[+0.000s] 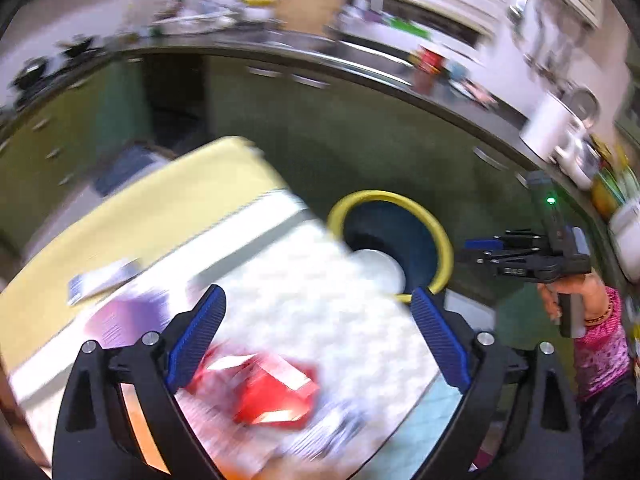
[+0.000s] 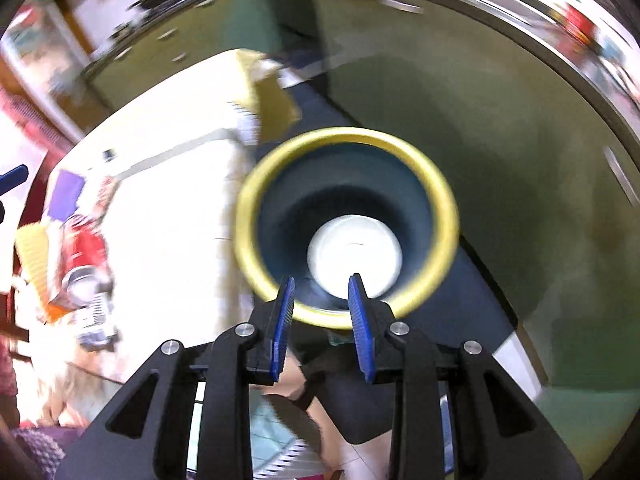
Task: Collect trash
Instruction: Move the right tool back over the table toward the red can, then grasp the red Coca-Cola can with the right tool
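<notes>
A dark blue bin with a yellow rim (image 2: 424, 168) stands on the floor beside the table; a white round object (image 2: 354, 254) lies at its bottom. The bin also shows in the left wrist view (image 1: 440, 236). My right gripper (image 2: 322, 286) hovers above the bin's near rim, open by a narrow gap and empty; it also shows in the left wrist view (image 1: 480, 250). My left gripper (image 1: 316, 300) is wide open and empty above the table, over a red crushed carton (image 1: 276, 396). A red can (image 2: 82, 256) and a purple paper (image 2: 64, 194) lie on the table.
The table (image 1: 132, 216) has a yellow edge and a white patterned cloth. A small blue-white packet (image 1: 100, 280) lies on it. Green kitchen cabinets (image 1: 320, 128) and a cluttered counter run behind. The views are motion-blurred.
</notes>
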